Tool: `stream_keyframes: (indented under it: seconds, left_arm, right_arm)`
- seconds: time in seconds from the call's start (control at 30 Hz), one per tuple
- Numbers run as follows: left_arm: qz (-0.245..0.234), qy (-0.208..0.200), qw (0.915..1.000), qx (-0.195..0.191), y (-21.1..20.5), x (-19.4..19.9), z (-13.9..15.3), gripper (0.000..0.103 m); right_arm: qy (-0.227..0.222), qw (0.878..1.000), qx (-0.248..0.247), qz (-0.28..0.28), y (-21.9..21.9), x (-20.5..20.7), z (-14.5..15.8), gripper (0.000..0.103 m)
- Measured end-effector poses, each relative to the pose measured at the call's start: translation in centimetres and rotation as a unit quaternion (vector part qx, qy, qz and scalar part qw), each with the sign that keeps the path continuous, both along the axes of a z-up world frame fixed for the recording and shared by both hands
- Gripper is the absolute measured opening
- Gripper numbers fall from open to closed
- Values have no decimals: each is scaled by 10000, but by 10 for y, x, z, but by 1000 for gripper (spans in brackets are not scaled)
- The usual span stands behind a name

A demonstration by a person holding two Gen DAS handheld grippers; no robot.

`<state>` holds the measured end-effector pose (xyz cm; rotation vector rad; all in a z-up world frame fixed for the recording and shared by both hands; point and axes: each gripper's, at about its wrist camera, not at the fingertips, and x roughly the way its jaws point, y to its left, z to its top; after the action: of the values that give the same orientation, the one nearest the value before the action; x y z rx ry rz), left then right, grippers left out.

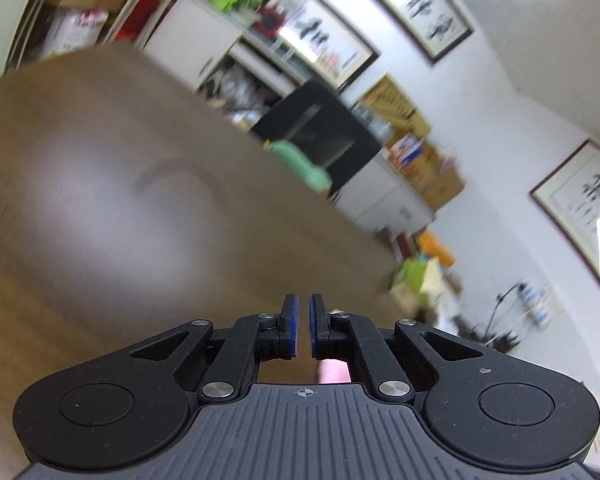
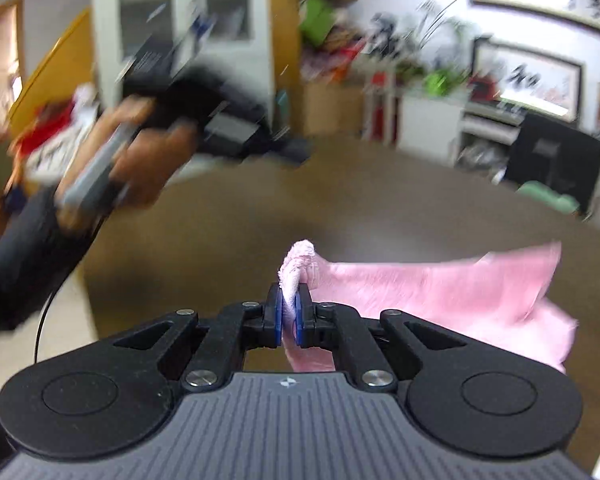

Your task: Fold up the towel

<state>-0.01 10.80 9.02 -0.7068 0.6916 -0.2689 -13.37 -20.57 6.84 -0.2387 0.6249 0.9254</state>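
Observation:
The pink towel [image 2: 440, 296] hangs and trails to the right over the brown table [image 2: 340, 200]. My right gripper [image 2: 290, 292] is shut on a bunched corner of it, which pokes up between the blue pads. In the left wrist view my left gripper [image 1: 303, 300] has its pads almost together with nothing between them. A small bit of pink towel [image 1: 334, 372] shows under its linkage. In the right wrist view the left gripper [image 2: 288, 146] appears blurred at the upper left, held by a person's hand [image 2: 140, 168] above the table.
A pale green object [image 1: 300, 160] [image 2: 548, 196] lies at the table's far edge in front of a black chair [image 1: 320, 128] [image 2: 552, 160]. White cabinets, boxes and framed pictures line the walls behind. The table's edge [image 1: 380, 248] curves away on the right.

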Motion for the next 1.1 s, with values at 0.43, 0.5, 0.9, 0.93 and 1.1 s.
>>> stream_keyframes:
  seconds: [0.43,0.5,0.9,0.93,1.1]
  left_arm:
    - [-1005,320,9926,599,-58,1,-25,9]
    - [-1113,442,9911,575,-69,8,-35,9]
    - [-1698,323,9831,610,-83,-37,-52,22]
    - [-1811,277,9811,625,-82,-45,-51,25]
    - [-2282,290,9687,934,-94,-70,-55,27]
  right_arm:
    - [249,9985,366,-324,-30,-16,17,60]
    - [97,9956,438,-817,-44,-8,19,61]
    - [745,9485,440,-3047,-81,110,-6,64]
    - [888,9472,498,-3039,-87,119,-9,64]
    - [1499,9476,437,-2786,-86,148,-26,59]
